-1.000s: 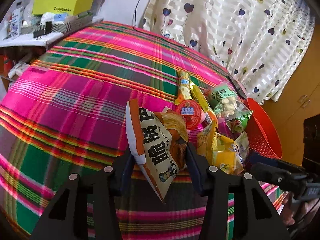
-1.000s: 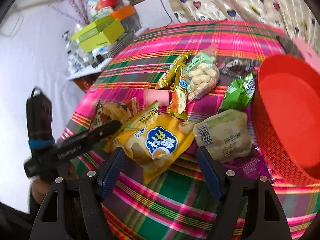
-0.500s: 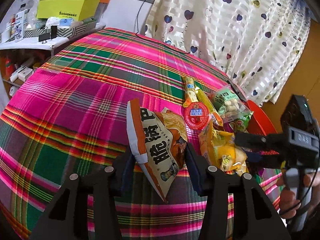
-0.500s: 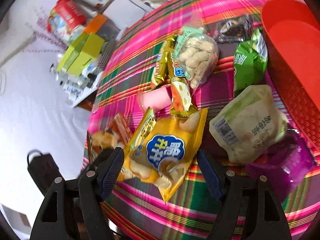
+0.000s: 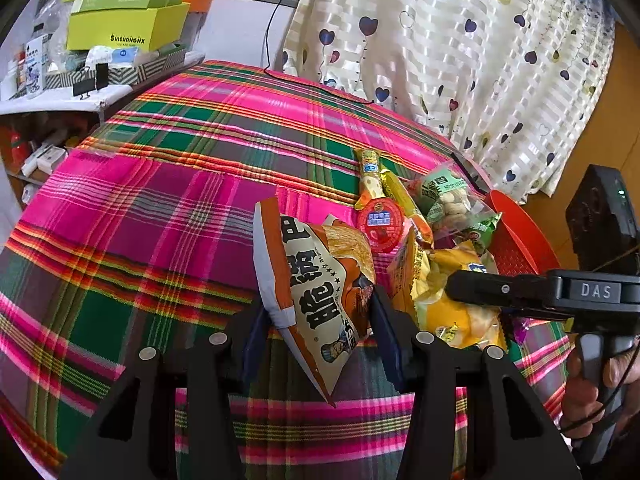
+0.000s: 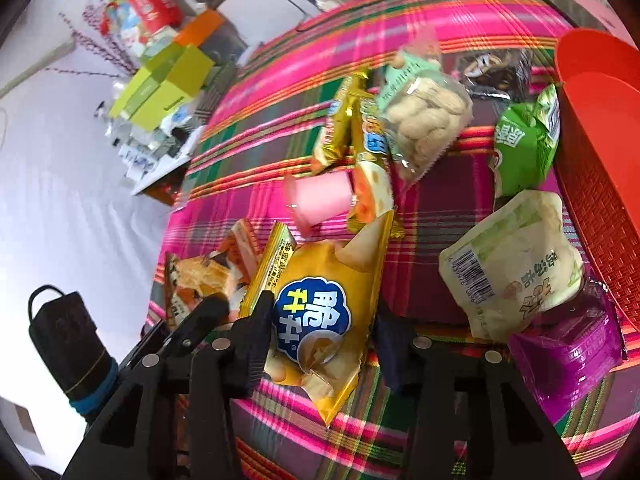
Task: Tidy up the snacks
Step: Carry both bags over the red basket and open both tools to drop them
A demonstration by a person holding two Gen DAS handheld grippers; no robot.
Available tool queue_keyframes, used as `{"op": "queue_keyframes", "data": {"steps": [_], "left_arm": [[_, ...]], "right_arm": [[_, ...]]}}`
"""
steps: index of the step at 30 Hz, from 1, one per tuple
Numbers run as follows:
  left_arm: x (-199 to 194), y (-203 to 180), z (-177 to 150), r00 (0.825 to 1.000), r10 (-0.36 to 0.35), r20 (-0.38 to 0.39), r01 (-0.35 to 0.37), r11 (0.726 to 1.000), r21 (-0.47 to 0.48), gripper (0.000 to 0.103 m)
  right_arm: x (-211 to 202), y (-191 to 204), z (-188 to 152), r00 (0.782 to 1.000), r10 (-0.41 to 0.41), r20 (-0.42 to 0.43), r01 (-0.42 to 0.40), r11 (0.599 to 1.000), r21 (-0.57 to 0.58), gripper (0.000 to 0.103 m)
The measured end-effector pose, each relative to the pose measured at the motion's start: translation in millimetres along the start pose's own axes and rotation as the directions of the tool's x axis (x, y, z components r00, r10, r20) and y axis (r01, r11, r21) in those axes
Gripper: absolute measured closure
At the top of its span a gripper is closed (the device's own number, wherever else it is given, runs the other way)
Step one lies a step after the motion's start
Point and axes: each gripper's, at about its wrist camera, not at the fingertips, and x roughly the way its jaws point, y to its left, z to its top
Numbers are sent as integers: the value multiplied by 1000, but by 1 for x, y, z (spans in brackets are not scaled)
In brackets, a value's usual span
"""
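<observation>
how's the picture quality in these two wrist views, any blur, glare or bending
Left wrist: sharp, daylight glows through the curtain, and the fisheye bows the tablecloth into a dome with dark corners. Right wrist: softer, with smeared edges on the peanut bag and pink cup; glare on the yellow bag; the red basket curves with the lens.

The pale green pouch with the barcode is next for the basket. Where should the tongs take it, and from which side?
Grip the pale green pouch across its barcode end, coming from above on the side away from the red basket. That flat sealed edge faces open cloth; its other end lies against the basket and the purple pack.
</observation>
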Motion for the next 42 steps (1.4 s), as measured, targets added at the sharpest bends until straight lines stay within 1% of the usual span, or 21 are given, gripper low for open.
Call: {"op": "queue_keyframes", "data": {"steps": [6,12,18,23,30,34,42], "left_arm": [[-8,-12,1,1000,24,9,-24,1000,15,54],[-17,-30,6,998,47,28,-49,998,48,54],[-21,-58,14,998,43,42,-47,994,101,54],[-18,-85,22,999,17,51,-25,988,149,54],[-10,-124,37,997,-42,58,29,976,215,54],[-4,-145,44,996,-75,58,59,968,243,54],[14,-181,54,991,-130,29,115,949,293,54]], "right_arm": [[-19,-1,-4,998,36,51,-34,999,-36,63],[-41,-8,-7,991,84,102,-80,996,-45,63],[-70,-16,-10,981,118,156,-108,992,-69,63],[-96,-29,-10,970,127,207,-115,991,-69,63],[-129,-62,-12,948,96,305,-97,995,-12,63],[-148,-83,-11,933,63,353,-75,997,21,63],[-168,-126,-7,916,-13,400,-29,995,98,63]]}}
